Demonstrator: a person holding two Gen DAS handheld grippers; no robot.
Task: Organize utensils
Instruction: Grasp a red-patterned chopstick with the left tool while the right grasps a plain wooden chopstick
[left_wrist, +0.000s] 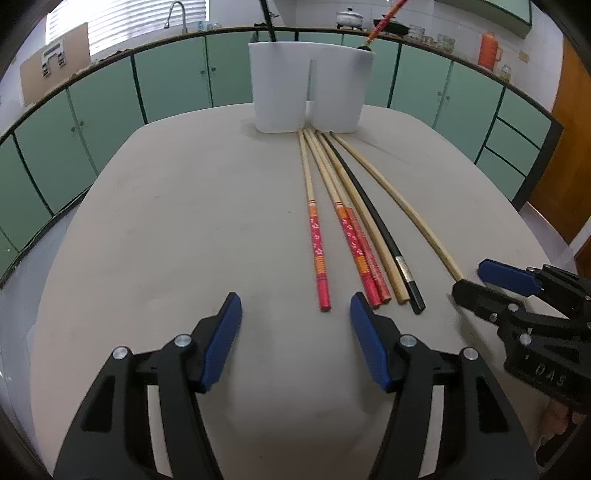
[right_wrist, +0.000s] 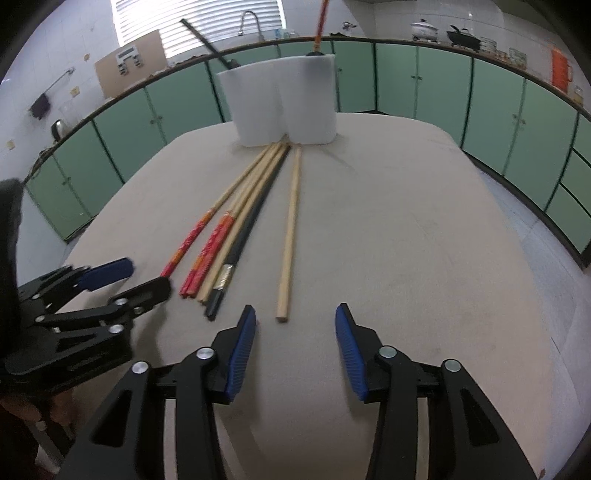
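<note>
Beige desk (left_wrist: 166, 221) carries six long chopsticks (left_wrist: 347, 236) fanned below a white two-compartment plastic holder (left_wrist: 288, 88) near its far edge; left gripper (left_wrist: 295, 314) and right gripper (right_wrist: 295, 325) hover open, empty.

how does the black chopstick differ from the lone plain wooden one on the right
The black chopstick is dark with a silver band near its end and lies against the bundle; the plain wooden chopstick is pale, unmarked and lies apart. Both lie flat on the table, tips toward the white holder.
</note>
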